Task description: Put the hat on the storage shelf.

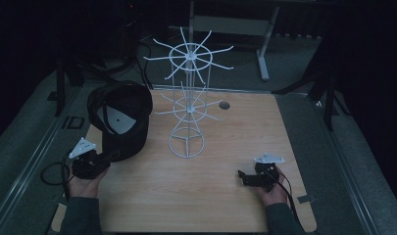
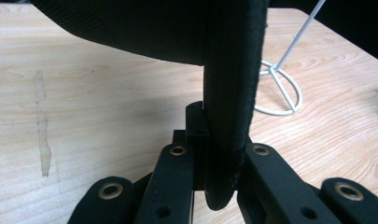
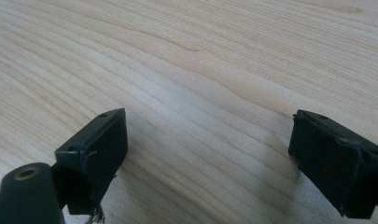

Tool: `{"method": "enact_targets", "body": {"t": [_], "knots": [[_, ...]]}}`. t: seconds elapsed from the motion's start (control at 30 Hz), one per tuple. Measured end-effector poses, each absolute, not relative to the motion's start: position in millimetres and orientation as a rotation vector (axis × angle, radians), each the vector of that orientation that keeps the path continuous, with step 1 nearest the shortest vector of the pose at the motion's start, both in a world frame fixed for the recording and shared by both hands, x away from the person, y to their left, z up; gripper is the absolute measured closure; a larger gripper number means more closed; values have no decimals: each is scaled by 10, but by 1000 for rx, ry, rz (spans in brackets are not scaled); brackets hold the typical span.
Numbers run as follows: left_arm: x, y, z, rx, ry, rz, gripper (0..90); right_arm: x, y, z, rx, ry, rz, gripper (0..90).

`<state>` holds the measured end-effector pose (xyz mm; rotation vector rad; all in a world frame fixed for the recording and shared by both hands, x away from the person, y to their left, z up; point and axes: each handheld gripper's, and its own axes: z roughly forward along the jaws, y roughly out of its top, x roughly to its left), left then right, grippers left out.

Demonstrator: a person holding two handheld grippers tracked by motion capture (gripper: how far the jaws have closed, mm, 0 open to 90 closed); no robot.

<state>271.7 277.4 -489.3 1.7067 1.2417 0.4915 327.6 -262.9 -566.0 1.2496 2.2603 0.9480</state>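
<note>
Your left gripper [image 1: 104,157] pinches the brim of a black cap [image 1: 121,117].
The cap rises just beyond those fingers, left of a white wire rack [image 1: 188,98]. Your right gripper [image 1: 246,177] rests with fingers [image 3: 95,144] spread over bare wooden table [image 1: 196,196].

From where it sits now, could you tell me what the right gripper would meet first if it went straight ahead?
Probably nothing but bare table: the right gripper has open fingers and faces plain wood; depth beyond is unclear.
</note>
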Motion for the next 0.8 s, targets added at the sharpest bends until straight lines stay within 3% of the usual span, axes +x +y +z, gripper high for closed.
{"method": "enact_targets", "body": {"t": [0.8], "knots": [[2750, 2741, -4708, 1636, 1244, 576, 868, 3264, -2632, -5660, 1244, 2264, 949, 115]]}}
